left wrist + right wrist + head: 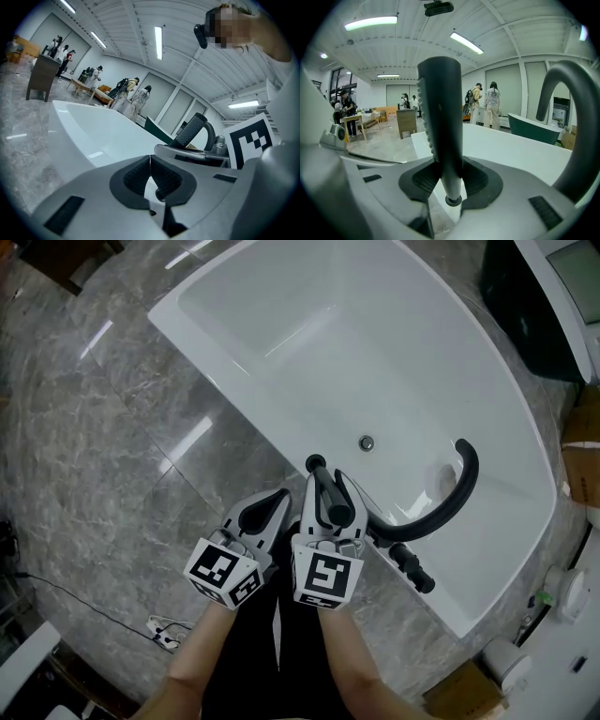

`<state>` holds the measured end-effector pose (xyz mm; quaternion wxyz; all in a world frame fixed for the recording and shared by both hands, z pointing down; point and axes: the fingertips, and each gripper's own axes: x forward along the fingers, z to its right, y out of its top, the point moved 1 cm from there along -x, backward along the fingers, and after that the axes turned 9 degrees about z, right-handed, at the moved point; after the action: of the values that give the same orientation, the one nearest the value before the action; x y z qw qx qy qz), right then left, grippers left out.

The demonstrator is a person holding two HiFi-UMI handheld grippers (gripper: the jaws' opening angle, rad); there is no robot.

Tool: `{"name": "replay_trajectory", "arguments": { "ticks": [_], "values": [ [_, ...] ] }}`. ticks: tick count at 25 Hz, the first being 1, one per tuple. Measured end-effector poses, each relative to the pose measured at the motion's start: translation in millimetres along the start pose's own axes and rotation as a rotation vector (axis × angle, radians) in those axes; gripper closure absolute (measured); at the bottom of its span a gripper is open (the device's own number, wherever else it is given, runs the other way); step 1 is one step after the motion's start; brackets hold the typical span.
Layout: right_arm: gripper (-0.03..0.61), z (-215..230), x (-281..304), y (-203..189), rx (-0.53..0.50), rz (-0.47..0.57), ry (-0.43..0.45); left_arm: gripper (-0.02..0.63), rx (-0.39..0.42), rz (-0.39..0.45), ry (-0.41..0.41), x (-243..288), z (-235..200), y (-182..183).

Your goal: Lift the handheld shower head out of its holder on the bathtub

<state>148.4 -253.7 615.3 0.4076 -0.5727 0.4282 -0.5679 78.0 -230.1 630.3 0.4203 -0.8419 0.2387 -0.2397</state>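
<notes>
Clamped the shower head (335, 505) in the right gripper (449, 178), jaws spread wide round its handle, just over the bathtub's (394, 343) near rim. Had the left gripper (150, 174) pinched shut on nothing, beside it at that same rim. Saw the drain (367, 442) inside the bathtub, and the black hose's (457, 493) full loop over it, from the head view only; caught pad contact on the handle in the right gripper view only.
</notes>
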Motion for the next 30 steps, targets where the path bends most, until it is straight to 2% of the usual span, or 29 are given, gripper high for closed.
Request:
{"name": "replay_trajectory", "arguments": {
  "ticks": [12,19,26,30],
  "values": [
    [0.439,-4,-32,67,-0.017,0.055,0.041,0.601,0.045,0.037,-0.034,-14,39,46],
    [0.439,-7,-60,109,-0.023,0.077,0.069,0.601,0.107,0.009,-0.063,-42,63,65],
    [0.439,-10,-85,141,-0.006,0.063,0.106,0.601,0.108,0.025,-0.097,-57,91,93],
    [0.439,-16,-98,162,-0.005,0.089,0.14,0.601,0.115,0.047,-0.101,-60,103,111]
  ]
}}
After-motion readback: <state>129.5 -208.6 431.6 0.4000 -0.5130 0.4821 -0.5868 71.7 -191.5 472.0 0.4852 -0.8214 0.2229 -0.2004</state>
